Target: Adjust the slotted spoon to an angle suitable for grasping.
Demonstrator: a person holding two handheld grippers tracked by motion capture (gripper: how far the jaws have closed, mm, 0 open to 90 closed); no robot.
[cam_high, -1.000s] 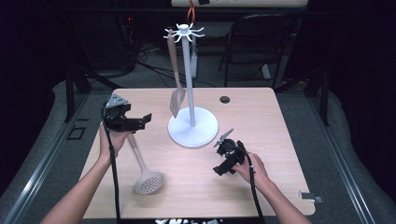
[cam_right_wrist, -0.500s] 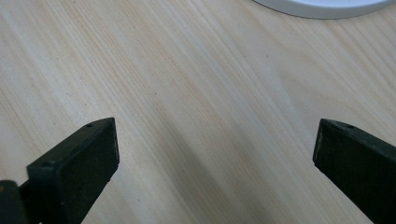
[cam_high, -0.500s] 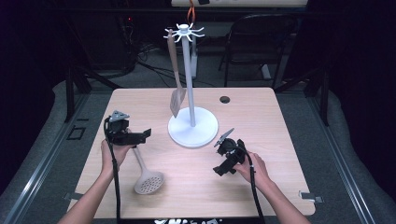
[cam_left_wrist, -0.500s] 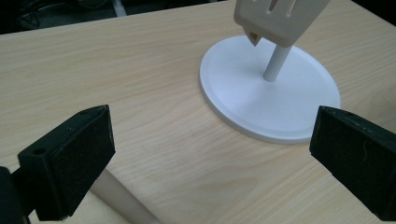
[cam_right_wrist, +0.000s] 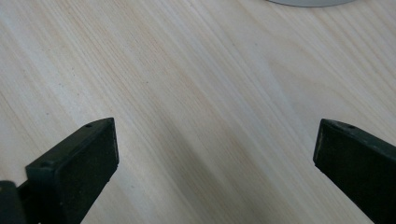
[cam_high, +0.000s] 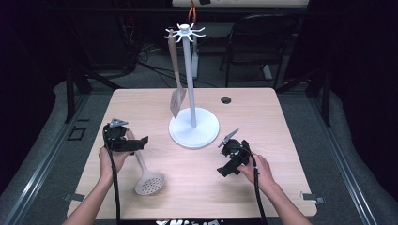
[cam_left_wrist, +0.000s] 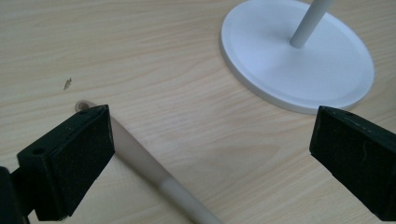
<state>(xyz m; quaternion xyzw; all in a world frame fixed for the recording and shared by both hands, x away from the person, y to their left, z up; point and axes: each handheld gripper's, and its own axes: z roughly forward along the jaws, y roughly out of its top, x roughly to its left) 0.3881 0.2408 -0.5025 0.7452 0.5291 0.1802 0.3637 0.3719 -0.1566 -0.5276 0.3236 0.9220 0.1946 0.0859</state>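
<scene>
The skimmer [cam_high: 146, 173] lay flat on the table [cam_high: 281, 122], its perforated head toward the person and its handle end pointing to the white stand [cam_high: 194, 126]. It looked light, stiff and smooth, probably a little slippery, so the thin handle seemed the best place to grip. The left gripper [cam_left_wrist: 210, 140] stood low over this handle with jaws wide apart, one jaw just beside it, not clamping. The right gripper [cam_right_wrist: 215, 154] was also spread open above bare wood. A spatula [cam_high: 176, 75] hung on the stand.
</scene>
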